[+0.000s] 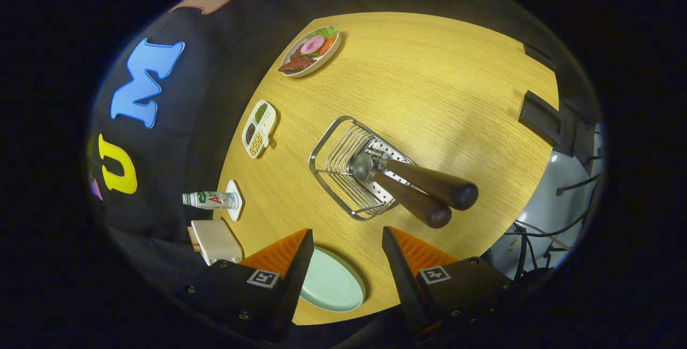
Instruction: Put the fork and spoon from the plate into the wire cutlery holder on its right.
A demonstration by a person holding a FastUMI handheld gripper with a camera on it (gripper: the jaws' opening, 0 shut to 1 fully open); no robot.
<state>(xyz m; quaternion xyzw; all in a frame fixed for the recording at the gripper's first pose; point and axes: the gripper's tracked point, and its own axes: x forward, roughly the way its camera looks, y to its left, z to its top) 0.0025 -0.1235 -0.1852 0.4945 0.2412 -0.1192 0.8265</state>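
Resting in the wire cutlery holder (351, 169) were both pieces: spoon (400, 193) and fork (429, 180), heads down against the perforated base, dark wooden handles jutting out over the rim. Long axes ran roughly parallel, handle ends pointing away from the food dishes toward the table's far side. Mint plate (330, 284) sat bare between the fingers. Gripper (348, 257) was open, holding nothing, well short of the holder. Looked like placement was done; next move was probably just backing off clear.
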